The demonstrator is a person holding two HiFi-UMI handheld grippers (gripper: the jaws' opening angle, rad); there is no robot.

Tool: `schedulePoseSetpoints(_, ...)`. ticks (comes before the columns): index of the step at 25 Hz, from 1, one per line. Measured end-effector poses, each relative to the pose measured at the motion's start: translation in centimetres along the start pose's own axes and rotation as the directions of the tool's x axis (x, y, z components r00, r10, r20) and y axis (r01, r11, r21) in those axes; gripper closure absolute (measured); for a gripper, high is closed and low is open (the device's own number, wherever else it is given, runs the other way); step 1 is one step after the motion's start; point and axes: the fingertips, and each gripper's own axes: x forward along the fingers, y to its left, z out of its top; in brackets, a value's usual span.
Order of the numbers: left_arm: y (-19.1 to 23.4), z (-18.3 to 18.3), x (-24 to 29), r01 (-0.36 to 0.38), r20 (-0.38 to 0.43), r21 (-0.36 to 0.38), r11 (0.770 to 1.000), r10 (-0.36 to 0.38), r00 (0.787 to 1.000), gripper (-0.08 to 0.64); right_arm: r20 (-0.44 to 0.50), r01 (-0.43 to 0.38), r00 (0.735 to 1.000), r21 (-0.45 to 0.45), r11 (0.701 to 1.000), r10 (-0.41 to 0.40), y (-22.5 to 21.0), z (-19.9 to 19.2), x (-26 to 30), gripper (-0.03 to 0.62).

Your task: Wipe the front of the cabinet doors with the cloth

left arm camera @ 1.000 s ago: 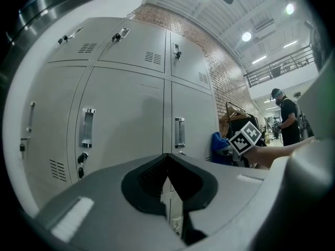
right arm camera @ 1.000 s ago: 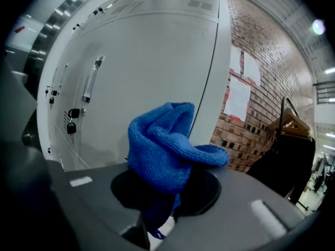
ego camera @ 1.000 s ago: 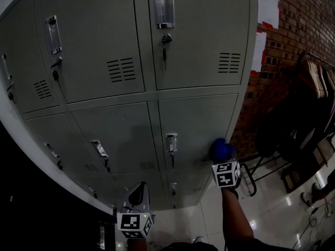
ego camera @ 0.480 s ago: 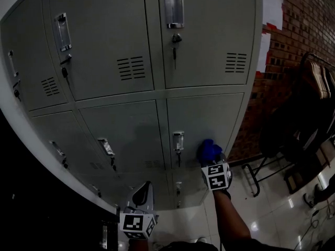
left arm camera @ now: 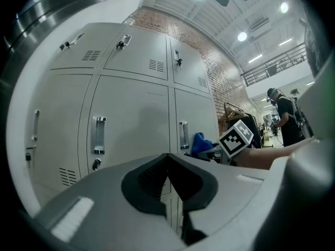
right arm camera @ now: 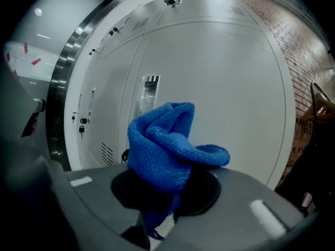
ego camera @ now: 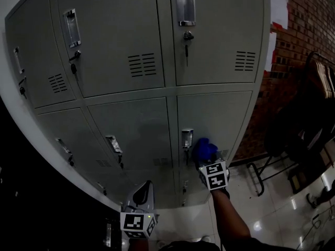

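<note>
A grey bank of metal cabinet doors (ego camera: 136,61) fills the head view. My right gripper (ego camera: 205,158) is shut on a bunched blue cloth (ego camera: 204,150), held against a lower door (ego camera: 222,116) just right of its metal handle (ego camera: 187,138). In the right gripper view the blue cloth (right arm camera: 167,145) sticks up between the jaws in front of that door (right arm camera: 225,88) and its handle (right arm camera: 149,95). My left gripper (ego camera: 140,195) hangs lower, apart from the doors, jaws shut with nothing in them. The left gripper view shows the doors (left arm camera: 131,119), the cloth (left arm camera: 200,143) and the right gripper's marker cube (left arm camera: 236,137).
A brick wall (ego camera: 309,30) stands right of the cabinet, with a dark clothes rack (ego camera: 314,93) and metal stands on the glossy floor (ego camera: 272,218). Keys hang in upper door locks (ego camera: 186,38). A person (left arm camera: 285,119) stands far off in the left gripper view.
My right gripper has carried the blue cloth leftward across the lower door, toward its handle. The view has shifted so the cabinet sits further right. The left gripper has stayed low.
</note>
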Motion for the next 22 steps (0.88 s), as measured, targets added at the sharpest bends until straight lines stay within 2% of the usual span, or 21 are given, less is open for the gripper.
schedulePoseSetpoints(7,0.7,-0.2,-0.6,-0.019,-0.004,-0.006,1.0,0.019,1.0,0.541,0.015,-0.09,0.996,-0.035,0.995,0.09,3.2,0.9,0.9,0.502)
schedulePoseSetpoints(12,0.7,-0.4,-0.3,-0.023,-0.002,-0.007,1.0,0.023,1.0,0.541,0.033,-0.092,0.995,-0.052,0.994,0.094,2.9,0.9,0.5,0.502)
schedulePoseSetpoints(17,0.2,-0.3,0.4,-0.023,0.004,-0.011,1.0,0.023,1.0,0.542,0.035,0.015,0.999,-0.042,0.999,-0.014,-1.6,-0.6,-1.4,0.501)
schedulePoseSetpoints(22,-1.3,-0.4,1.6,0.001,0.002,-0.019,1.0,-0.001,1.0,0.541,-0.038,0.154,0.987,-0.007,0.988,-0.154,-7.7,-4.2,-3.4,0.5)
